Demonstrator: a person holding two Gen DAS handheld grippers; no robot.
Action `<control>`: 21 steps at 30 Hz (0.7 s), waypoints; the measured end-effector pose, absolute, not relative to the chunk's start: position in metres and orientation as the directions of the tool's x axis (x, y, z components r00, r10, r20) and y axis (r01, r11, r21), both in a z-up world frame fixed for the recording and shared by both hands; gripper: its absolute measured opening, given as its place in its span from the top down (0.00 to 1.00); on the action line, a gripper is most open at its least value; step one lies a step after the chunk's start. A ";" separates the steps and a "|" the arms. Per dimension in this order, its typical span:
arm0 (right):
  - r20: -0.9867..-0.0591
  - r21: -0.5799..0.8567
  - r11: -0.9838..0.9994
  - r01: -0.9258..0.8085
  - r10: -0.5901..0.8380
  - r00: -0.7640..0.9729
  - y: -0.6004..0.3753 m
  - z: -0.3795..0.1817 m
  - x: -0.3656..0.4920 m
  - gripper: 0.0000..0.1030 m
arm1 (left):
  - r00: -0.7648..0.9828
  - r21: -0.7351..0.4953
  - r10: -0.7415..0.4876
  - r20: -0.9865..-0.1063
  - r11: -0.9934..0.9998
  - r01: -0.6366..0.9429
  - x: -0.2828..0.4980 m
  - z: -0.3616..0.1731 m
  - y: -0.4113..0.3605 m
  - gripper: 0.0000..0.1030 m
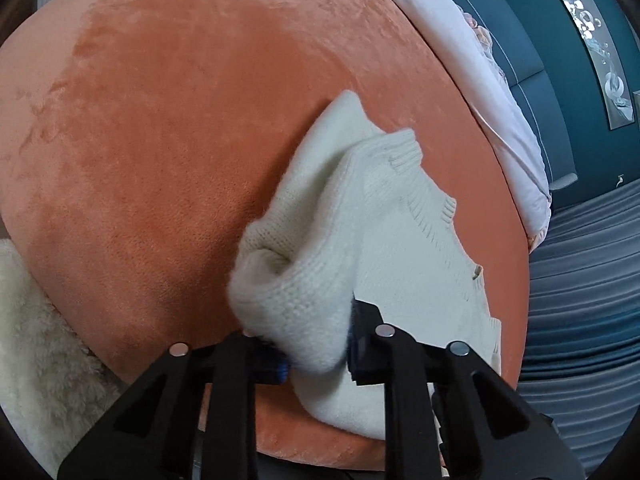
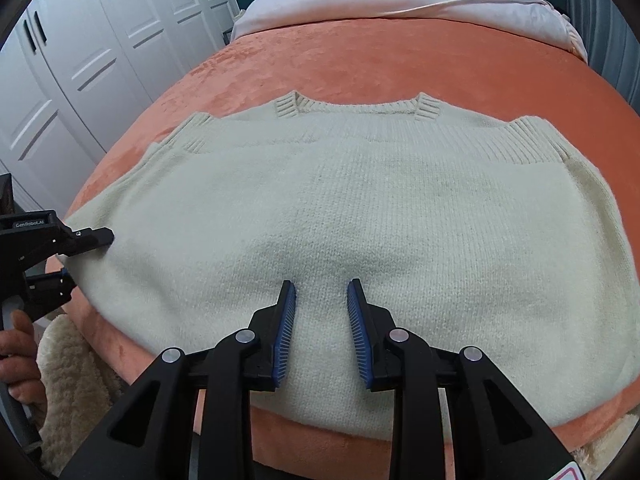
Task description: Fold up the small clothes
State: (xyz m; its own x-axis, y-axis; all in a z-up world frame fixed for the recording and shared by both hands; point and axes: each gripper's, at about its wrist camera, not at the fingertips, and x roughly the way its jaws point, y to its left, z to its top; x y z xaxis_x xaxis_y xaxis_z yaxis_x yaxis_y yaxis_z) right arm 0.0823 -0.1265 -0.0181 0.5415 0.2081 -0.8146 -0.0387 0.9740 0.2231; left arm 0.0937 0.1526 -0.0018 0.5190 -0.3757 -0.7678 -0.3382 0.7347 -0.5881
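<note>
1. A cream-white knitted sweater [image 2: 360, 208] with ribbed cuffs and a ribbed neckline is lying spread across an orange plush blanket [image 2: 400, 64] that is covering the bed.
2. In the right wrist view, the sleeves are lying folded inward over the body of the garment, with the ribbed cuffs sitting near the collar [image 2: 356, 108].
3. The right gripper [image 2: 321, 300], black with blue ridged pads [image 2: 286, 344], is hovering just above the near part of the sweater, its two fingers standing apart with bare knit showing between them and nothing caught.
4. The left gripper [image 1: 316, 356] is pinching the sweater's left edge; in its own view a thick bunch of knit is filling the gap between the fingers, lifted off the blanket and curling over.
5. In the right wrist view, the same left gripper is showing at the left edge of the garment, its black tip touching the fabric, with the person's hand [image 2: 16, 356] gripping its handle below.
6. A fluffy cream fleece throw [image 2: 76, 384] is lying at the near left corner, just beside the blanket's edge.
7. A pale pink quilt [image 2: 400, 4] is sitting bunched at the far end of the bed, well apart from the sweater.
8. White panelled wardrobe doors [image 2: 100, 52] are standing along the left side of the room.
</note>
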 end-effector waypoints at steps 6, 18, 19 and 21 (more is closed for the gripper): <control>-0.790 0.299 0.954 -0.016 0.257 0.556 -0.138 -0.011 0.071 0.73 | 0.588 -0.500 -0.362 -0.723 0.862 -0.084 0.089 0.074 0.092 0.90; -0.725 0.446 0.887 0.121 0.278 0.630 -0.232 -0.003 -0.032 0.69 | 0.514 -0.300 -0.499 -0.698 0.855 0.422 0.053 0.127 -0.118 0.90; -0.723 0.453 0.880 0.141 0.270 0.636 -0.241 -0.004 -0.037 0.68 | 0.479 -0.298 -0.507 -0.717 0.843 0.447 0.051 0.117 -0.134 0.90; -0.715 0.487 0.854 0.185 0.268 0.645 -0.259 -0.006 -0.046 0.65 | 0.402 -0.284 -0.494 -0.771 0.832 0.477 0.050 0.084 -0.164 0.89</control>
